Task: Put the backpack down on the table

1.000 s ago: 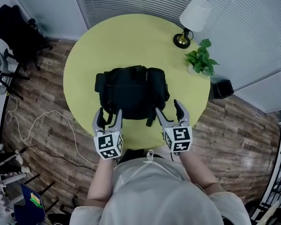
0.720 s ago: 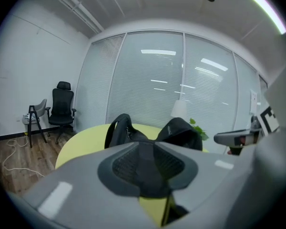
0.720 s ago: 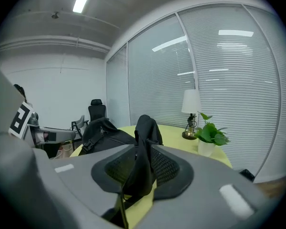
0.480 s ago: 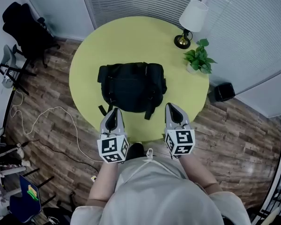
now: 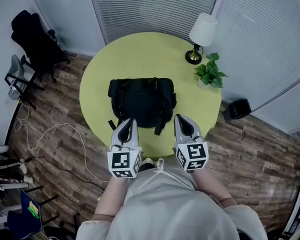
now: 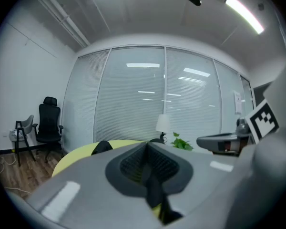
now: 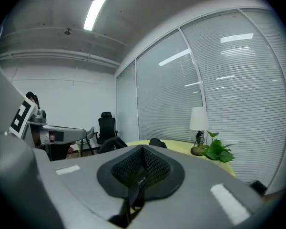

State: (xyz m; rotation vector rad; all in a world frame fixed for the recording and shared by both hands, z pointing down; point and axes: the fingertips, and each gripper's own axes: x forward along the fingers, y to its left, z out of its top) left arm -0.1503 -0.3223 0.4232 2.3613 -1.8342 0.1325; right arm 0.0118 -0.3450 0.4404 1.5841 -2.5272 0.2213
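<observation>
The black backpack (image 5: 141,101) lies flat on the round yellow-green table (image 5: 140,54), with two straps trailing toward the near edge. My left gripper (image 5: 127,123) hovers over the near edge, just right of the left strap, jaws shut with nothing between them. By the right strap, a little apart from it, my right gripper (image 5: 181,120) is likewise shut and empty. The left gripper view shows my left gripper (image 6: 147,156) with its pads pressed together and a bit of the backpack (image 6: 104,147) beyond. My right gripper (image 7: 142,163) looks the same in its own view.
A white lamp (image 5: 202,31) and a potted plant (image 5: 209,71) stand at the table's far right. A black office chair (image 5: 35,39) and a folding chair (image 5: 17,76) are at the left. A black bin (image 5: 238,108) and a cable (image 5: 45,134) are on the wooden floor.
Both grippers went from open at the backpack's straps to shut, and drew back toward me and upward. The backpack stayed on the table.
</observation>
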